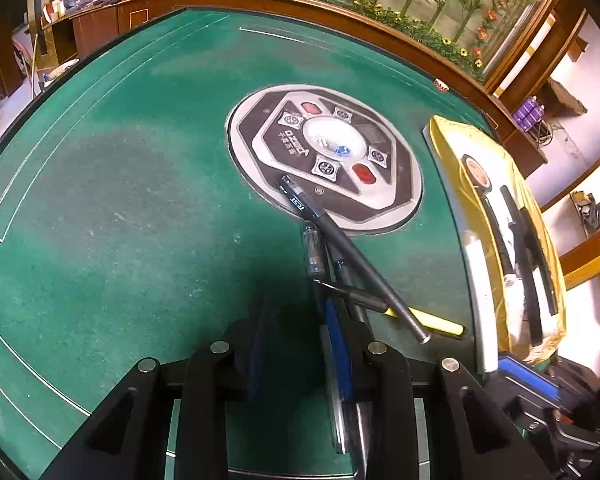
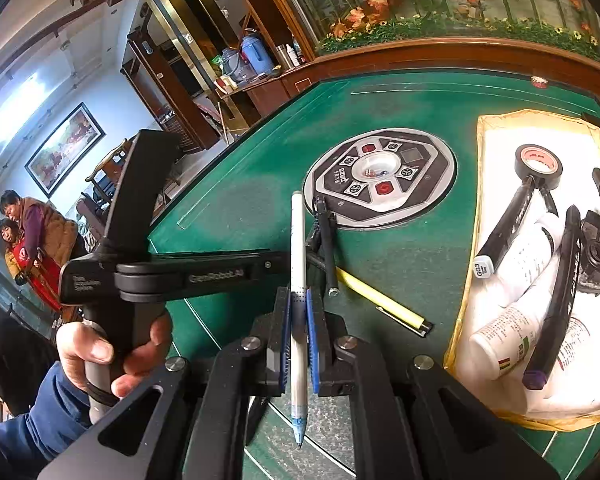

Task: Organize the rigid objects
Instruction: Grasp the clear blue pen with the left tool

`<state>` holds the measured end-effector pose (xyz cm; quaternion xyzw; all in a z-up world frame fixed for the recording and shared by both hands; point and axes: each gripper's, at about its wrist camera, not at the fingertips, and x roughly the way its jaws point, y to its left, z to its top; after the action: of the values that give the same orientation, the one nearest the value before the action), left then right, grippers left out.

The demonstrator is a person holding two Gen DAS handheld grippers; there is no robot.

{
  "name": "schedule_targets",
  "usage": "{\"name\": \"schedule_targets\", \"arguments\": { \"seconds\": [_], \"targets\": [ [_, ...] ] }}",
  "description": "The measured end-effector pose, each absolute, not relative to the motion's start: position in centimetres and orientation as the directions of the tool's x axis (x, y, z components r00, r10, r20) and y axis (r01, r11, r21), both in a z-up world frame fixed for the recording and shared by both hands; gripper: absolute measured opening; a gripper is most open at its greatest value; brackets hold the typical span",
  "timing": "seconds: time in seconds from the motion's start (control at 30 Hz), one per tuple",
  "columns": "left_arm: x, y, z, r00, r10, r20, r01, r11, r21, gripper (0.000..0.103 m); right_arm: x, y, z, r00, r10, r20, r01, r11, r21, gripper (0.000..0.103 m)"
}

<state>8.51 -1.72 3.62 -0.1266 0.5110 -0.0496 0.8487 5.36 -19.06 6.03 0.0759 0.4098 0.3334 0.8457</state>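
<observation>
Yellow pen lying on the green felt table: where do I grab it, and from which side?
Take the yellow pen on its bare barrel near the clip end, coming down from above with jaws across it. It lies flat and diagonal on the green felt table; its other end runs under the pile of dark pens.

- Both fisheye views bend straight edges hard, with black vignette in the corners
- Blown-out daylight at the right edge of the left wrist view and upper left of the right wrist view
- Green felt table (image 1: pixel 100 200) mottled, dark shadow at lower centre
- Near gripper parts soft
</observation>
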Motion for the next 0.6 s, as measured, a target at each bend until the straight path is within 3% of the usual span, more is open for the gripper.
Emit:
{"name": "schedule_targets", "arguments": {
  "seconds": [0.4, 0.47, 0.53, 0.6],
  "targets": [
    [8.7, -4.1, 3.0, 0.488, -0.130, -0.863, -0.014, 0.988, -0.156, 0.030, 5.4, -19.0, 5.8, 0.439, 0.626, -0.644, -0.498, 0.766, 0.406, 0.007],
    [8.2, -4.5, 2.9, 0.509, -0.098, -0.855, -0.006, 0.993, -0.117, 0.024, 5.4, -19.0, 5.8, 0.440, 0.625, -0.645, -0.495, 0.768, 0.406, 0.007],
    [7.5, -4.9, 2.8, 0.521, -0.066, -0.851, -0.001, 0.997, -0.078, 0.010, 5.4, -19.0, 5.8, 0.439, 0.625, -0.645, -0.495, 0.768, 0.408, 0.007],
    [6.4, -5.2, 2.8, 0.543, -0.021, -0.839, -0.004, 1.000, -0.028, 0.010, 5.4, -19.0, 5.8, 0.439, 0.625, -0.645, -0.494, 0.768, 0.408, 0.007]
  ]
}}
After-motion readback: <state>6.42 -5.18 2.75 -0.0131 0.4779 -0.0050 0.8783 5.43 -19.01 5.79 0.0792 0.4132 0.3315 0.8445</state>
